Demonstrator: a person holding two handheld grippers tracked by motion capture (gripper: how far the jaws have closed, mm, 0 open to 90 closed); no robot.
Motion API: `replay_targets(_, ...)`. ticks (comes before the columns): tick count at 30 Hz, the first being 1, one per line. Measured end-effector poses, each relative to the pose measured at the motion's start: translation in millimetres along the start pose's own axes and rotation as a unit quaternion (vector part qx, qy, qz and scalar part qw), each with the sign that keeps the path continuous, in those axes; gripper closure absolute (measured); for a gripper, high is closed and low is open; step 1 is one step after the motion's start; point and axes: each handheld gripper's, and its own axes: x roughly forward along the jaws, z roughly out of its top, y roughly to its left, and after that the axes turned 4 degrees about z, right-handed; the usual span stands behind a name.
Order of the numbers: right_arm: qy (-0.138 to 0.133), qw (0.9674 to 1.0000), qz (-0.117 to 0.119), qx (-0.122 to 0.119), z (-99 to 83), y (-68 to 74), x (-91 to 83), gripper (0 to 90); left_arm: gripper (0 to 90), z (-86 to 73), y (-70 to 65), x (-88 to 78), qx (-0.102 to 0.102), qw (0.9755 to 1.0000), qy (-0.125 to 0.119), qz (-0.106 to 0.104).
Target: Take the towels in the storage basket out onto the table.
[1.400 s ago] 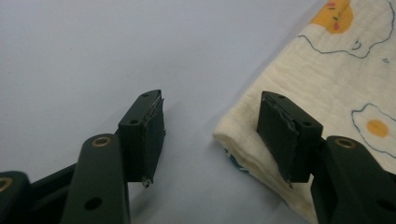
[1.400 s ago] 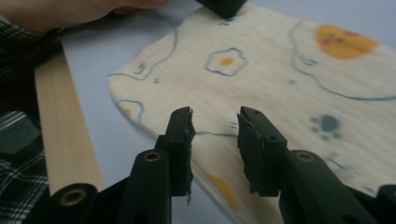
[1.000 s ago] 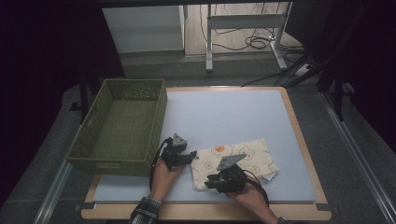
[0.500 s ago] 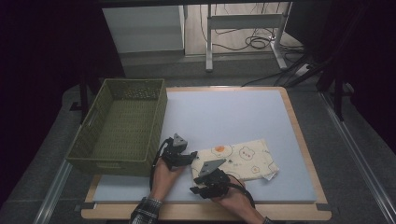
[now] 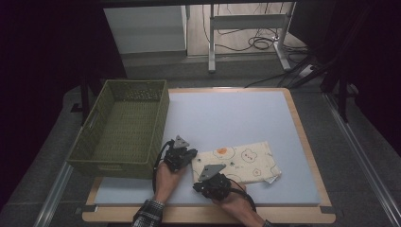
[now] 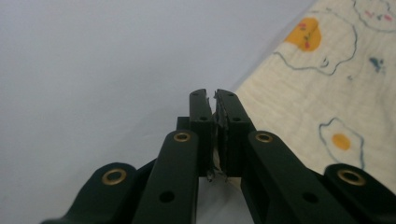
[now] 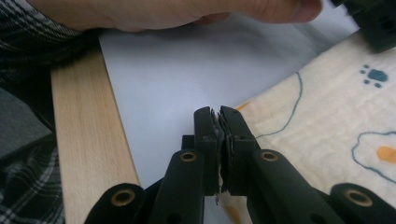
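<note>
Your left gripper (image 5: 185, 156) sits at the near-left corner of the folded cloth (image 5: 246, 161), just right of the green basket (image 5: 120, 127). In the left gripper view its jaws have just been closing and now stand pressed together, pad to pad (image 6: 215, 116). The cloth's edge (image 6: 327, 93) runs up to the right-hand pad, but I can't tell if any fabric is actually pinched there; only a frayed sliver shows in the seam.

Your right gripper (image 5: 208, 182) is at the near edge of the cloth, close to the wooden border (image 5: 208, 215) of the table. Jaws have just been closing here too and are now together (image 7: 219, 122). In the right gripper view a bit of cream fabric shows below the pads in the seam, so you're clamped on the cloth's edge (image 7: 317, 130).

Cloth: cream, printed with fried eggs, bear outlines and paw prints, lying flat on the pale blue mat (image 5: 236, 118), near-centre, long side running left to right and tilted slightly. Its right end has a small flap sticking out near the bottom corner.

Basket stands on the left side of the mat, apart from the cloth. Your left hand (image 7: 187, 11) and checked sleeve (image 7: 28, 42) show across the top and left of the right gripper view.
</note>
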Motion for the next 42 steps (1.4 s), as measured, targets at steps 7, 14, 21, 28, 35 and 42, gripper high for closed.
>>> replay_targets(7, -0.035, 0.9992, 0.016, 0.006, 5.0, -1.8, -12.0, 86.2, 85.9, 8.2, -2.7, -12.3, 0.005, 0.9996, -0.027, 0.002)
replay_targets(14, -0.055, 0.9982, 0.015, 0.021, 0.0, -10.7, -31.5, 86.2, 85.9, 15.7, -5.4, -11.0, 0.02, 0.9989, -0.043, -0.004)
replay_targets(21, -0.068, 0.9973, 0.001, 0.03, -11.6, -20.0, -50.2, 86.2, 86.2, 30.8, -15.3, -4.0, 0.048, 0.9973, -0.053, -0.019)
replay_targets(28, -0.08, 0.9957, -0.017, 0.044, -25.0, -30.5, -71.1, 86.2, 86.3, 55.4, -32.3, 8.5, 0.07, 0.9952, -0.06, -0.035)
replay_targets(35, -0.09, 0.9924, -0.043, 0.072, -48.7, -44.9, -93.8, 86.1, 86.3, 76.4, -54.1, 36.2, 0.091, 0.9928, -0.057, -0.053)
replay_targets(42, -0.108, 0.9872, -0.067, 0.096, -69.9, -57.7, -117.2, 86.1, 86.3, 89.6, -67.8, 54.7, 0.098, 0.9911, -0.057, -0.071)
